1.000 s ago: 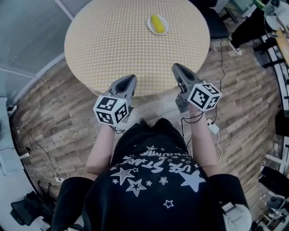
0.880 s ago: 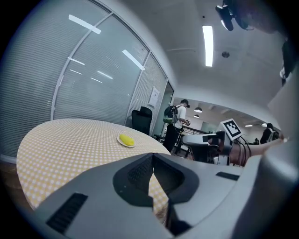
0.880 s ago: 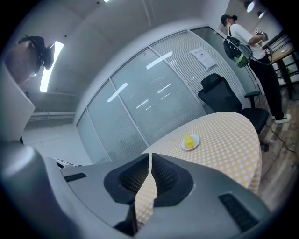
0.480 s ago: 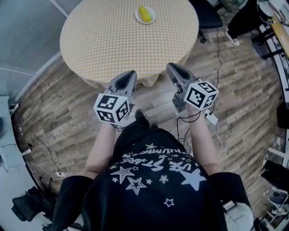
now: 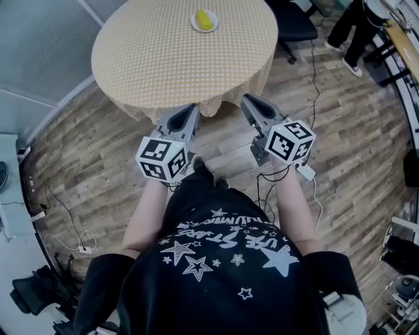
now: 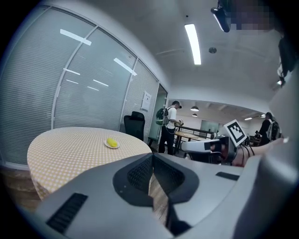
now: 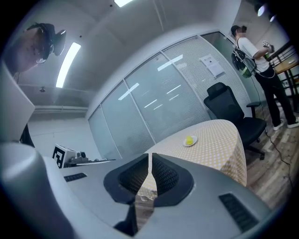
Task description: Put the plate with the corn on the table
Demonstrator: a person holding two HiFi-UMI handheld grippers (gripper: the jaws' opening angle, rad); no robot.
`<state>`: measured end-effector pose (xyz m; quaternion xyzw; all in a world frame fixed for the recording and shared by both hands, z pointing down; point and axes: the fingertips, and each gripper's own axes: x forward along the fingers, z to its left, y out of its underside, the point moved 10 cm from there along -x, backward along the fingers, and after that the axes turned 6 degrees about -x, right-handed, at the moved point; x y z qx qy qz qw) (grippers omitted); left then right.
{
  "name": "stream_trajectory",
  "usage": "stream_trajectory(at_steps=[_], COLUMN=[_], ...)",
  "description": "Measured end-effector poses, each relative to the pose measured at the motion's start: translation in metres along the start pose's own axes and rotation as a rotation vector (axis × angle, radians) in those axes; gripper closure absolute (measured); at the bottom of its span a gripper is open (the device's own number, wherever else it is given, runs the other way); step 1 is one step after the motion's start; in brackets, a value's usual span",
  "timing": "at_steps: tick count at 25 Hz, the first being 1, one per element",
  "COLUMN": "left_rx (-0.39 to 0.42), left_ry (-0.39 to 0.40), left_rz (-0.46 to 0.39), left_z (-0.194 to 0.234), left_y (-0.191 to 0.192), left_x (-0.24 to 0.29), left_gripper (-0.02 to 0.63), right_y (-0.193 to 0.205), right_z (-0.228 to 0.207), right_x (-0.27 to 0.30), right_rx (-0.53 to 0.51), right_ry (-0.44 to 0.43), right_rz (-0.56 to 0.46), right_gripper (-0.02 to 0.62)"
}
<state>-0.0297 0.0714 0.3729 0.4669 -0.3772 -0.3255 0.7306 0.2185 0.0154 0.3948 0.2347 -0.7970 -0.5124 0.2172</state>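
Observation:
A small white plate (image 5: 204, 21) with a yellow corn cob (image 5: 205, 18) on it rests on the far side of the round table (image 5: 170, 59), which has a dotted yellow cloth. My left gripper (image 5: 190, 108) and right gripper (image 5: 248, 100) are held side by side over the wooden floor, just short of the table's near edge. Both are shut with nothing between the jaws. The plate (image 6: 111, 144) shows small and far off past the left gripper (image 6: 152, 161). In the right gripper view, too, the plate (image 7: 189, 141) lies well beyond the right gripper (image 7: 150, 161).
A black office chair (image 5: 296, 25) stands behind the table at the right. A person (image 5: 359, 27) stands at the far right near desks. Cables (image 5: 288, 173) trail on the floor by my feet. A glass wall with blinds (image 5: 39, 46) runs along the left.
The table and plate have slid toward the top of the head view and look smaller. The grippers, over the table's near edge before, now hang over the floor, shut as before.

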Motion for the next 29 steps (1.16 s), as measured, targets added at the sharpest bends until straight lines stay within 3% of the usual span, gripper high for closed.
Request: stream_trajectory(at_steps=[10,17,29], left_rx=[0.027,0.044,0.04], left_ry=[-0.004,0.044,0.084], left_rz=[-0.008,-0.012,0.002], left_z=[-0.015,-0.016,0.016], left_y=[0.001,0.003,0.006], left_x=[-0.015,-0.026,-0.087], left_gripper=[0.598,0.598,0.598], right_y=[0.007,0.01,0.023], right_z=[0.016,0.035,0.112], right_x=[-0.019,-0.028,-0.015], right_rx=[-0.053,-0.084,-0.14], right_ry=[0.026,0.08,0.167], right_rz=[0.005,-0.006,0.009], right_gripper=[0.557,0.557,0.557])
